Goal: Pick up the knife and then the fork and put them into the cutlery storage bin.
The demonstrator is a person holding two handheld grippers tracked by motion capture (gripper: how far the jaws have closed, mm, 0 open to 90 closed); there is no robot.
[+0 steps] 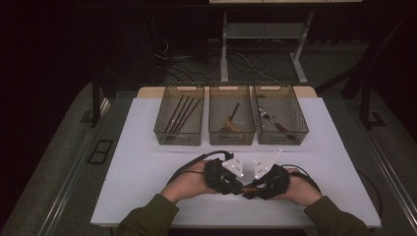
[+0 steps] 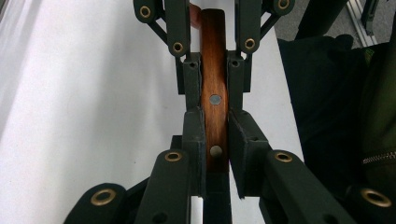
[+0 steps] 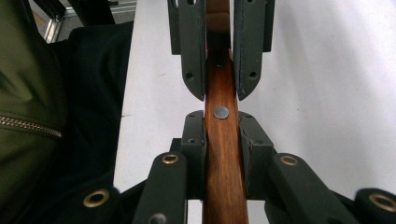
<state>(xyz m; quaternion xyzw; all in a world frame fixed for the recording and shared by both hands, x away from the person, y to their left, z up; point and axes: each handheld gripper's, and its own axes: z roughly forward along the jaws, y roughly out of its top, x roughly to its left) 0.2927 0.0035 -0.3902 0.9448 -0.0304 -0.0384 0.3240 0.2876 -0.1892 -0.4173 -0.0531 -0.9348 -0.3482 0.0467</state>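
A wooden handle with metal rivets (image 2: 214, 46) (image 3: 225, 177) is held level between both grippers, just above the white table (image 1: 147, 162) near its front edge. In the high view the handle (image 1: 244, 188) is a short brown strip between the two black tools. My left gripper (image 1: 235, 185) (image 2: 215, 121) is shut on one end of it. My right gripper (image 1: 252, 189) (image 3: 222, 126) is shut on the other part, tip to tip with the left. Each gripper view also shows the other one: the right gripper (image 2: 215, 93) and the left gripper (image 3: 219, 88). The utensil's working end is hidden.
Three translucent bins stand in a row at the back of the table: the left bin (image 1: 178, 139) holds several dark sticks, the middle bin (image 1: 231, 139) a wooden-handled utensil, the right bin (image 1: 282, 139) a fork. The person's dark sleeves and jacket lie beyond the front edge.
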